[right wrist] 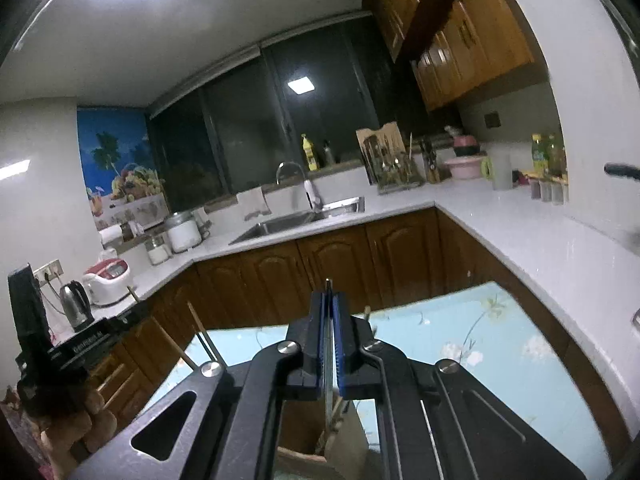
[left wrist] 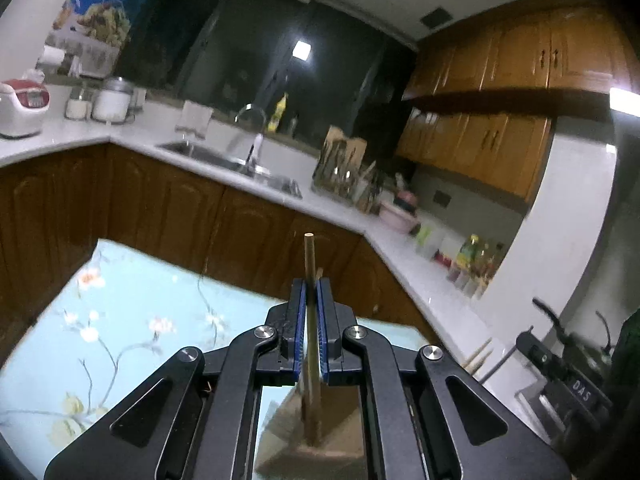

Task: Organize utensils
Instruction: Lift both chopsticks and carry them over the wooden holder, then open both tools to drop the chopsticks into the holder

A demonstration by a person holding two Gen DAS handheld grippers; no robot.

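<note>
Both grippers are pinching one utensil each above the wooden holder; placement is in progress.

I am pressing my left gripper [left wrist: 312,280] together on a round bamboo-coloured chopstick [left wrist: 309,256], held upright with its lower end reaching into the brown box-shaped holder [left wrist: 320,456]. I am clamping my right gripper [right wrist: 329,294] on a thin, flat metal utensil [right wrist: 328,356], whose type I cannot tell, hanging over the holder's open top. More sticks [right wrist: 200,332] are standing to the side. The holder is resting on the smooth floral blue tablecloth [left wrist: 132,292]. Judging by this, release into the holder is remaining.
</note>
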